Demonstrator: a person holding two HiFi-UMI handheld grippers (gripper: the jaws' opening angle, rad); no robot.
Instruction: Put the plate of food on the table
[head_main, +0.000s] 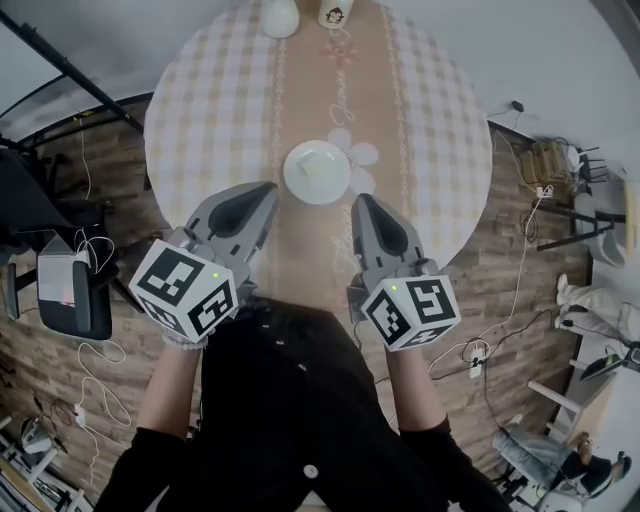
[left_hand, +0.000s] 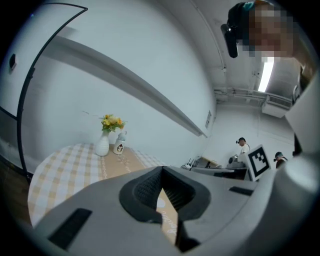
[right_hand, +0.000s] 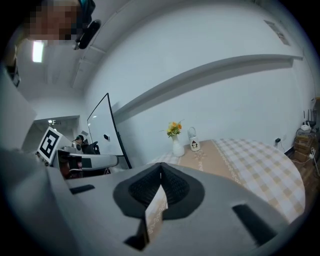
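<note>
Although neither tool holds anything, the plate (head_main: 317, 172) already sits on the table (head_main: 200, 110), just beyond the two tool tips and between them. The left tool (head_main: 266, 192) has its jaws pressed fully together with nothing in them. The right tool (head_main: 361, 203) is the same, closed and empty — each tool's own view shows only a sliver of tablecloth past the meeting jaws. Both hover above the near edge of the table, apart from the plate.

The plate is white, round and small, likely ceramic: stiff, fairly light, with a slick glazed rim, and breakable if knocked. The best hold would probably be on the rim at opposite sides, one tool to each side, keeping it level so nothing slides off. What it carries looks pale and flat; the food itself cannot be made out.

Far beyond the tools, at the table's opposite edge, stands a white vase (left_hand: 102, 145) with yellow flowers (left_hand: 112, 121). Just beside it is a small white pot (left_hand: 119, 146) with a penguin picture — its contents are hidden.
</note>
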